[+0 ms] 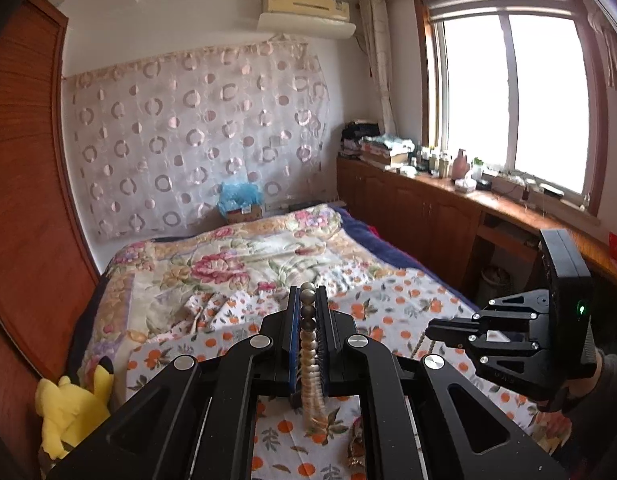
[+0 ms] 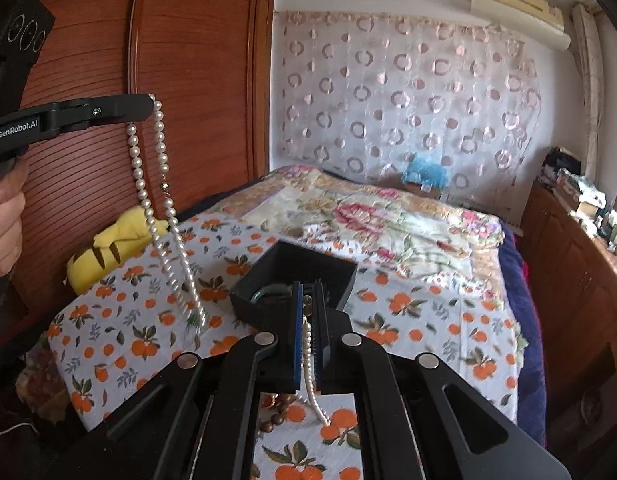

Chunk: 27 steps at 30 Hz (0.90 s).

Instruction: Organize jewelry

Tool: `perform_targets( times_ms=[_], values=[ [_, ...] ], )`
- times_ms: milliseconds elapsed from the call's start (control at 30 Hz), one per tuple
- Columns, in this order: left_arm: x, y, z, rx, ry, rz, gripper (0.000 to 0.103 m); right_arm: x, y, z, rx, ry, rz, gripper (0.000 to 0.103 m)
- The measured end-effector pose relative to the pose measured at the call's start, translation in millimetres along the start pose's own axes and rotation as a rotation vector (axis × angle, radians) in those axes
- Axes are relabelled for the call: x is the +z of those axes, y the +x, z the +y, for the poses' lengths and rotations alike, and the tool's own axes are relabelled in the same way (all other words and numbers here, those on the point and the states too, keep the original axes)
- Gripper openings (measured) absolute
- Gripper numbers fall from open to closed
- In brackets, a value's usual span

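Note:
My left gripper (image 1: 307, 292) is shut on a pearl necklace (image 1: 309, 354) and holds it high above the bed; the strand hangs down in a long loop in the right wrist view (image 2: 164, 216), from the left gripper (image 2: 150, 100). My right gripper (image 2: 307, 300) is shut on a thin string of small pearls (image 2: 308, 364), just in front of a black open box (image 2: 296, 276) on the orange-print cloth. The right gripper also shows at the right of the left wrist view (image 1: 430, 330). A brown bead bracelet (image 2: 278, 412) lies under the right gripper.
The bed carries an orange-print cloth (image 2: 408, 320) and a floral quilt (image 1: 228, 264). A yellow plush toy (image 2: 108, 248) lies at the bed's left edge by the wooden wardrobe (image 2: 108, 40). A wooden cabinet with bottles (image 1: 448, 200) runs under the window.

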<state>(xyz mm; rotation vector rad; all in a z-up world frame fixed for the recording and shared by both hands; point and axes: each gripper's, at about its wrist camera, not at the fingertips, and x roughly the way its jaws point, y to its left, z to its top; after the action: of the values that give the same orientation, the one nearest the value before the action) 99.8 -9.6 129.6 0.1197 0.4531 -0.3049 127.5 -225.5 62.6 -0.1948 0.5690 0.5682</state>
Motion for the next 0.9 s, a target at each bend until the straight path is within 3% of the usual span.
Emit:
perform_targets(
  times_ms=[333, 500, 667, 800, 900],
  values=[
    [-90, 55, 45, 0.051, -0.082, 0.216, 0.007, -34, 39, 14, 0.058, 0.002, 0.106, 0.006],
    [-118, 59, 65, 0.093, -0.105, 0.255, 0.007, -39, 51, 22, 0.076, 0.0, 0.129, 0.006],
    [-141, 50, 71, 0.079, -0.131, 0.275, 0.007, -38, 66, 35, 0.111, -0.004, 0.142, 0.008],
    [-161, 43, 70, 0.064, -0.16, 0.297, 0.007, -34, 90, 53, 0.157, -0.022, 0.162, 0.024],
    [-172, 26, 72, 0.046, -0.195, 0.285, 0.007, -28, 111, 70, 0.187, -0.041, 0.183, 0.024]
  ],
)
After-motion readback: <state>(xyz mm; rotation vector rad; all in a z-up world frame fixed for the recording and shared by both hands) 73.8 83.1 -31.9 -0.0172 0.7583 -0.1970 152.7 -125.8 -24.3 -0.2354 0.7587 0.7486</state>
